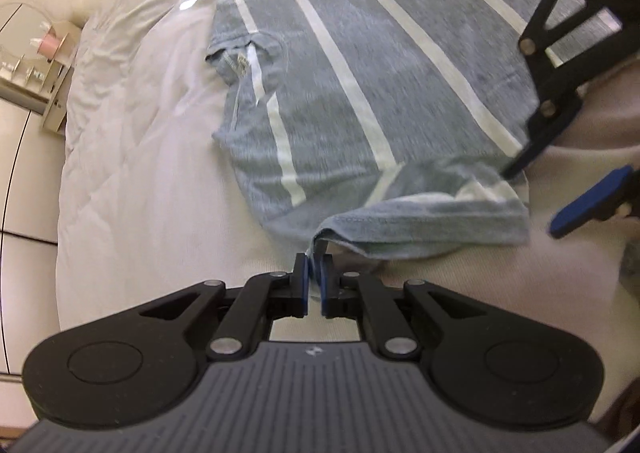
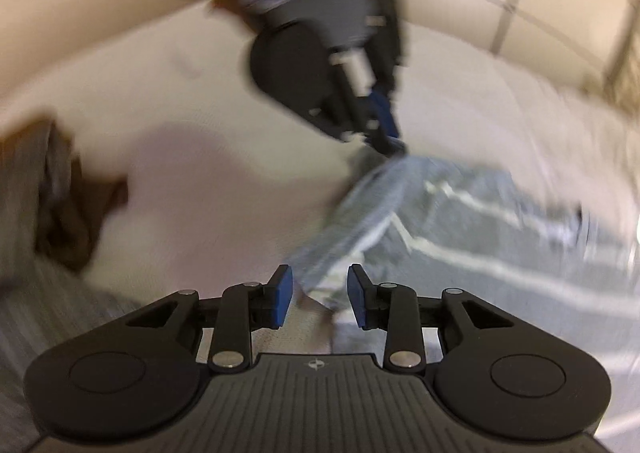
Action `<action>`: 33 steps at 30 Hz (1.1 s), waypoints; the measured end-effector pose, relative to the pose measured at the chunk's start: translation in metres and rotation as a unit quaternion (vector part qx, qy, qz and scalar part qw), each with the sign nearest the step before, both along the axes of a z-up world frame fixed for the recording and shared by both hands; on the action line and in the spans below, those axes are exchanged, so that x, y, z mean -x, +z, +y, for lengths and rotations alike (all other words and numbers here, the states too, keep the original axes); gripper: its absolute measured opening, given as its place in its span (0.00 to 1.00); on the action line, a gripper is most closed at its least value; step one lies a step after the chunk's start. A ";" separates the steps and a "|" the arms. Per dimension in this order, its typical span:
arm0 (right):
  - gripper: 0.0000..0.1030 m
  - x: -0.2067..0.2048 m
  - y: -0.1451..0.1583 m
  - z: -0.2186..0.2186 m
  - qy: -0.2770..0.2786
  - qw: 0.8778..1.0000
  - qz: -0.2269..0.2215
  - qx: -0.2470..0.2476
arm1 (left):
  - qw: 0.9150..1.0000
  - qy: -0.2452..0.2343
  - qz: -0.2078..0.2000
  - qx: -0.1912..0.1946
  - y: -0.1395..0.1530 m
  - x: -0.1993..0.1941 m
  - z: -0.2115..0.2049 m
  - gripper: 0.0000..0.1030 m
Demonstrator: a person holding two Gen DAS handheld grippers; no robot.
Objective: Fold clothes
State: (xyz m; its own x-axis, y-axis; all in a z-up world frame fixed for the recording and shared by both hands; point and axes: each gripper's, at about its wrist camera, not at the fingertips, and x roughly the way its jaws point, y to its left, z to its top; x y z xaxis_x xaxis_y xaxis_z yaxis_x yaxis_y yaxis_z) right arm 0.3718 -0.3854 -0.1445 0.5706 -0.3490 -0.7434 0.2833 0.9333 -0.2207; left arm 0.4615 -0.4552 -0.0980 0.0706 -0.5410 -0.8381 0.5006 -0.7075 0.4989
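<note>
A grey-blue T-shirt [image 1: 380, 85] with white stripes lies spread on the white bed [image 1: 140, 141]. In the left wrist view my left gripper [image 1: 315, 267] is shut on the shirt's near corner, lifting it slightly off the bed. My right gripper [image 1: 536, 201] hangs at the right edge over the shirt's other near corner, fingers apart. The right wrist view is blurred. There my right gripper [image 2: 320, 291] is open, with a fold of the shirt [image 2: 460, 237] lying between its blue pads [image 2: 283, 295]. The left gripper [image 2: 386, 133] pinches the shirt's corner further away.
A small bedside shelf [image 1: 48, 69] with a pink item stands at the far left beside the bed. White cabinet fronts [image 1: 20, 193] run along the left. A dark brown garment [image 2: 76, 209] and grey striped cloth [image 2: 36, 317] lie at the left.
</note>
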 end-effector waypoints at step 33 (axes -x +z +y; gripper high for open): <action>0.03 0.060 0.020 -0.076 -0.248 0.919 -0.170 -0.255 | 0.990 0.124 0.062 -0.027 -0.034 -0.007 0.020 0.11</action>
State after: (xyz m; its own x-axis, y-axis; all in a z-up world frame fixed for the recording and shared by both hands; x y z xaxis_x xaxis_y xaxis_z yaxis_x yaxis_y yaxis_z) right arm 0.3119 -0.4618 -0.1248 0.6653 -0.2851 -0.6900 0.6733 0.6284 0.3896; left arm 0.4680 -0.4352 -0.1321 0.0904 -0.4742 -0.8758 0.7172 -0.5792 0.3876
